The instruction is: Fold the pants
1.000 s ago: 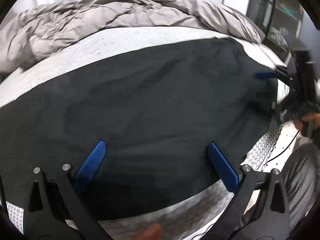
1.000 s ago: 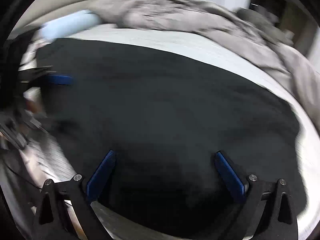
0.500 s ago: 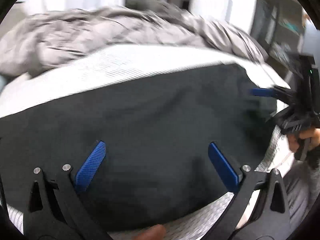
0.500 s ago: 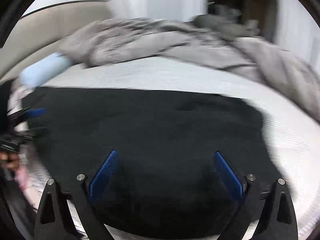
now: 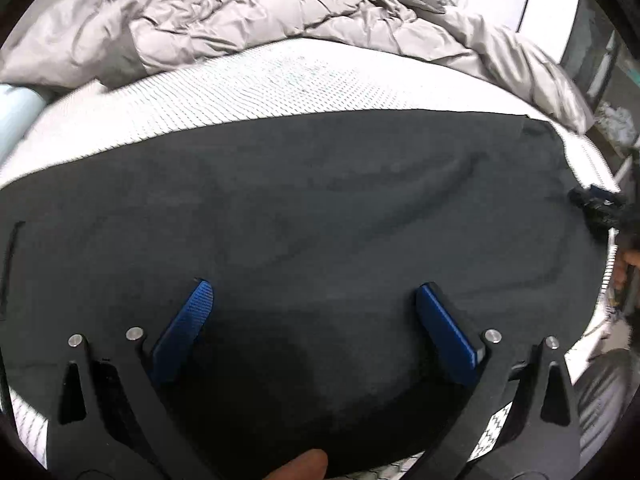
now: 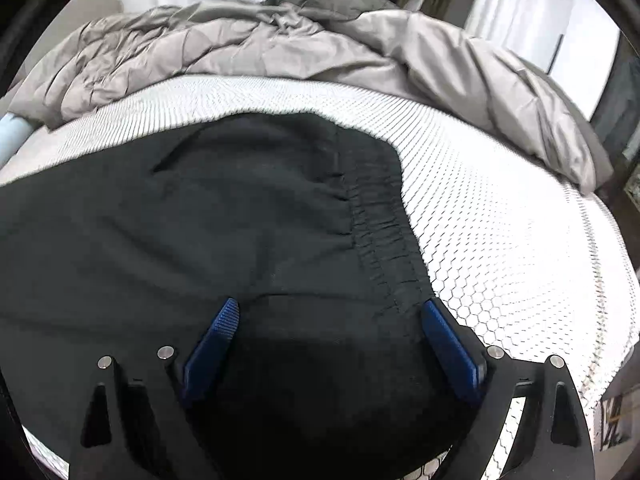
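Note:
Black pants (image 5: 320, 208) lie spread flat on a white mattress (image 5: 248, 88). My left gripper (image 5: 314, 300) is open and empty, its blue pads low over the near edge of the pants. My right gripper (image 6: 330, 316) is open and empty over the pants (image 6: 224, 220) near their elastic waistband (image 6: 384, 232), the right pad at the waistband's outer edge. In the left wrist view the right gripper (image 5: 600, 208) shows small at the far right edge of the pants.
A crumpled grey duvet (image 5: 256, 20) is heaped along the far side of the bed, also in the right wrist view (image 6: 280, 44). A pale blue roll (image 5: 16, 112) lies at the left. The honeycomb-patterned mattress (image 6: 520, 248) extends right of the waistband.
The right gripper has swung to the right along the pants, from the middle to the waistband end. The left view has shifted slightly; both grippers stay open.

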Tool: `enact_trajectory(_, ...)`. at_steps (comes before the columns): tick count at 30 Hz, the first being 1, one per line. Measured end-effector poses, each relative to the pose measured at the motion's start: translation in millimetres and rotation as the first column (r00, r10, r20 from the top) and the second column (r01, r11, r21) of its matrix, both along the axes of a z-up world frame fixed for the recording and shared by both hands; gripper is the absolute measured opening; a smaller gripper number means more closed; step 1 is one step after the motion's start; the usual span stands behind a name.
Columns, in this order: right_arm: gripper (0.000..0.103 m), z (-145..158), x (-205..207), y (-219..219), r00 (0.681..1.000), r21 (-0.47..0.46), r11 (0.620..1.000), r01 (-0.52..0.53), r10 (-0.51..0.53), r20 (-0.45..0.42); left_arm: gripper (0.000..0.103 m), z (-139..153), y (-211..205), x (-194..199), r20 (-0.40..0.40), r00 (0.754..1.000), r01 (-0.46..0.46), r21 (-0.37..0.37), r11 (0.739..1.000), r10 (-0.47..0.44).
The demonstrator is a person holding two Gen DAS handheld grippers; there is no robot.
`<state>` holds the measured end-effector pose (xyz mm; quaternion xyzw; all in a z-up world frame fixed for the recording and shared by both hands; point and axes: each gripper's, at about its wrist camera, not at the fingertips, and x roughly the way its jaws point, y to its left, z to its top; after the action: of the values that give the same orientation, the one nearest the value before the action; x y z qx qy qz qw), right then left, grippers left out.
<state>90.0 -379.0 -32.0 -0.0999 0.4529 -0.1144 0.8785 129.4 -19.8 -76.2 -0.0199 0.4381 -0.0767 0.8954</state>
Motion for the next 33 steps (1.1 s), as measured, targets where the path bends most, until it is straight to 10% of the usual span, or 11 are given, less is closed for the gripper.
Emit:
enact_trajectory(6,0.095,38,-6,92,0.973,0.035,0.976,-0.214,0.210,0.096,0.102,38,-69,8,0.118,0.980,0.152,0.089,0.984,-0.162)
enact_trajectory(12,0.094,-20,48,150,0.914,0.204,0.912,-0.357,0.386,-0.126,0.102,-7,-82,61,-0.089,0.981,0.183,0.120,0.976,-0.173)
enact_trajectory(18,0.097,-16,26,57,0.996,-0.174,0.982,-0.077,0.067,-0.061,0.102,-14,-5,63,-0.060,0.998,0.028,0.050,0.998,-0.025)
enact_trajectory(21,0.097,-9,26,-2,0.997,0.038,0.997,0.061,-0.058,-0.056,0.102,-15,10,63,-0.064,0.998,0.006,0.035,0.999,-0.004)
enact_trajectory(24,0.096,10,23,18,0.998,-0.069,0.996,0.060,-0.060,-0.002,0.102,2,7,55,-0.034,0.999,0.004,0.074,0.997,-0.002)
enact_trajectory(28,0.096,50,20,89,0.989,-0.044,0.992,-0.115,0.119,0.094,0.102,33,-22,61,0.027,0.998,0.061,0.016,0.998,-0.062)
enact_trajectory(33,0.097,6,62,183,0.912,0.134,0.912,-0.387,0.400,-0.091,0.102,4,-67,115,-0.079,0.990,0.123,0.139,0.983,-0.113)
